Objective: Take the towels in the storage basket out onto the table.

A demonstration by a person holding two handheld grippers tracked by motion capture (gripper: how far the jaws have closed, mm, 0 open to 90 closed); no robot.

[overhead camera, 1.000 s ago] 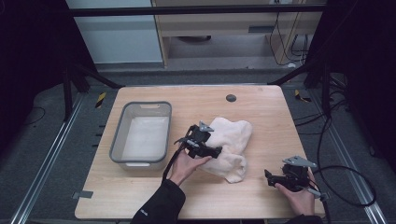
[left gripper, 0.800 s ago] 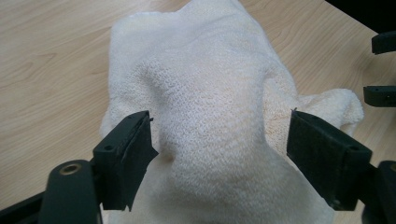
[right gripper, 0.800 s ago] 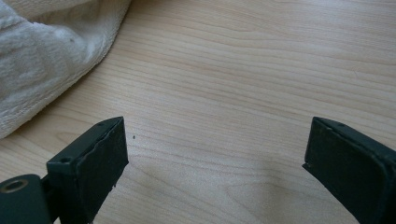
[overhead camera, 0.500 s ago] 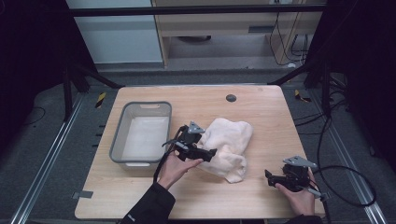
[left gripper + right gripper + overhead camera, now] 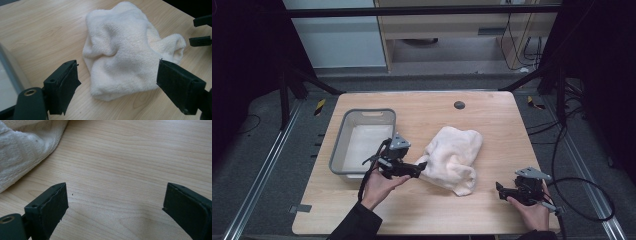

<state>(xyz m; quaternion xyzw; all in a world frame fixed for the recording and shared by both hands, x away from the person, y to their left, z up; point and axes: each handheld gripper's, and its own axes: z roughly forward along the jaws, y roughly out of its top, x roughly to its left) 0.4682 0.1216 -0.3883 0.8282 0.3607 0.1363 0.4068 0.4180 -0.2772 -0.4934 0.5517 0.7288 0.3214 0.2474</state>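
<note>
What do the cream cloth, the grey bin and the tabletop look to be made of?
Cloth: soft terry towelling, going by its looped, fuzzy nap and limp folds. Bin: probably moulded plastic, matte grey with rounded rim. Tabletop: pale wood or wood-look laminate with smooth printed-looking grain; cannot tell which.

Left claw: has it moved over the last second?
Yes. The left claw has pulled back off the towel toward the bin, its jaws now open at the towel's edge.

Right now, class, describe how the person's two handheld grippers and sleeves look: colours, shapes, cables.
The left gripper and the right gripper are black, each with two blocky, flat-faced jaws. A grey three-cornered plate tops each. A black cable trails from each. The left sleeve is dark.
</note>
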